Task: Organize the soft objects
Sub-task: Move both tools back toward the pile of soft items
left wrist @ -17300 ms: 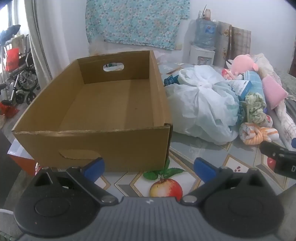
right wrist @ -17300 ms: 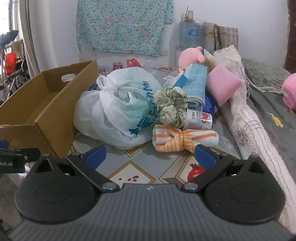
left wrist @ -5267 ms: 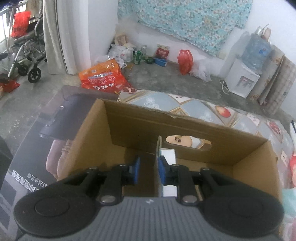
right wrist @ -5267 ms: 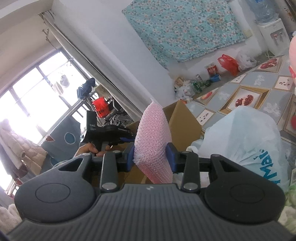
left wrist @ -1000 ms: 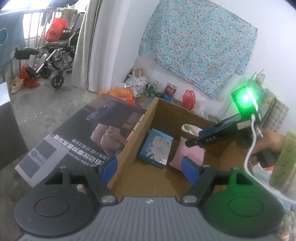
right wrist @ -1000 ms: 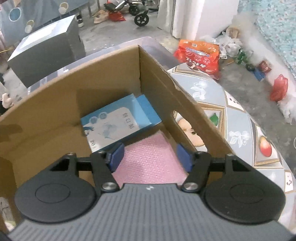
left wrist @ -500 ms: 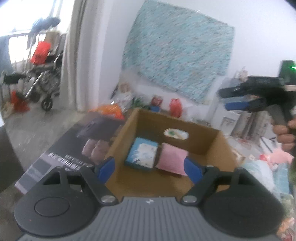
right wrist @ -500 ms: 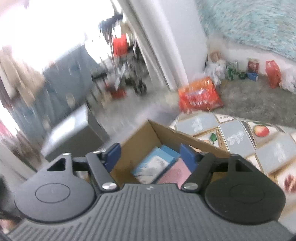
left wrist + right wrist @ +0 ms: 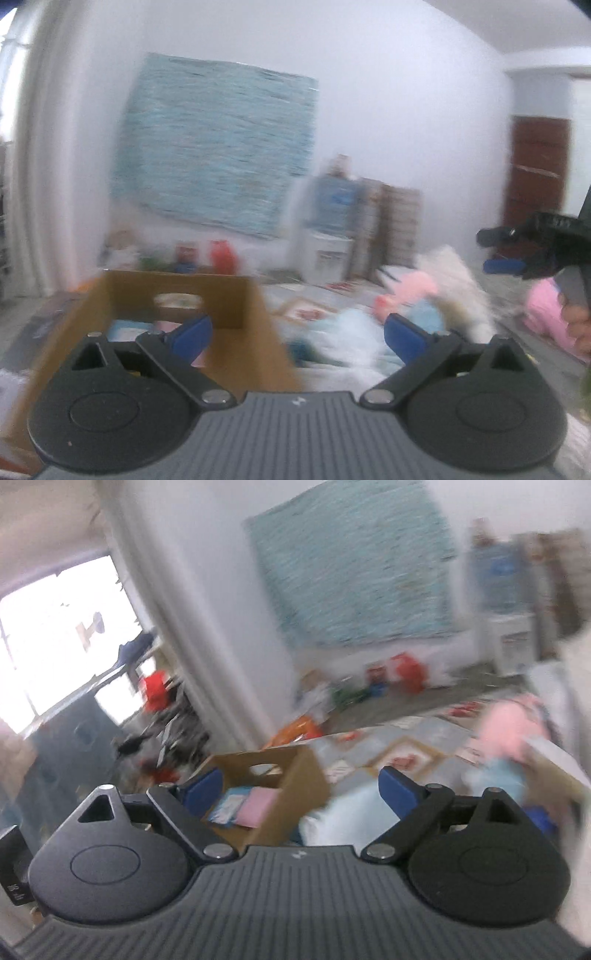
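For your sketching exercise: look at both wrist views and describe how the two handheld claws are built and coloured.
Each claw, left and right, has a ribbed grey body with a small pale mark at its top centre, two round black housings, black link arms with silver pivot pins, and blue fingertips. A hand grips the right claw's grey handle; no sleeve shows.

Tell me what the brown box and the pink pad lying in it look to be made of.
Brown box: likely corrugated cardboard, matte, with thin folded walls and a punched handle slot. Pink pad: flat and pale; blur hides its texture, so foam or bubble wrap is only a guess.
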Demonstrator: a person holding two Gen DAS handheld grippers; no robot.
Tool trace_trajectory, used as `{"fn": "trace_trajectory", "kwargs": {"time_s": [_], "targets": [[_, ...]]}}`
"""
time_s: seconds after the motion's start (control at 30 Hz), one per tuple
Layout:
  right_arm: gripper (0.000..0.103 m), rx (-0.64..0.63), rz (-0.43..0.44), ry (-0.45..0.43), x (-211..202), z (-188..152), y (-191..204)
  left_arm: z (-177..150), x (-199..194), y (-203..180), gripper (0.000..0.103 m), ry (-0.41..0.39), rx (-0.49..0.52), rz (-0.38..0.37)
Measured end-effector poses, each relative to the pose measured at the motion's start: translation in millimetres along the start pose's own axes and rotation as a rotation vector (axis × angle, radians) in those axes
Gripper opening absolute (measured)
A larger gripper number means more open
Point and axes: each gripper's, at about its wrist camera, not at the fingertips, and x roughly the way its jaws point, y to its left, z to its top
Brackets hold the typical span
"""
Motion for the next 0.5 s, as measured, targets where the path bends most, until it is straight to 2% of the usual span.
{"fn": "trace_trajectory", "kwargs": {"time_s": [0.17,0.3,0.43,0.5], "targets": [[0.092,0.143,-0.076,-0.07,-45.4,-60.5,-50.4,-6.2,30.7,-56.0,0.1,0.06,0.08,-0.128],[0.092,0.288,-0.067,-0.121,-57.0,-100.7,-87.1,-12.9,60.2,-97.9,0.1,0.099,0.159,-0.199],[0.091,0.381,-0.054,-0.167,-46.0,-117.2,-111.1,-12.6,95.2,-128.8,0.1,0.116,0.226,-0.204],[0.086,0.422,-0.049,-0.185,-28.4,-116.6,-123.9,-8.4,118.1,-143.1,0.099,0.141,0.258,-0.197]]}}
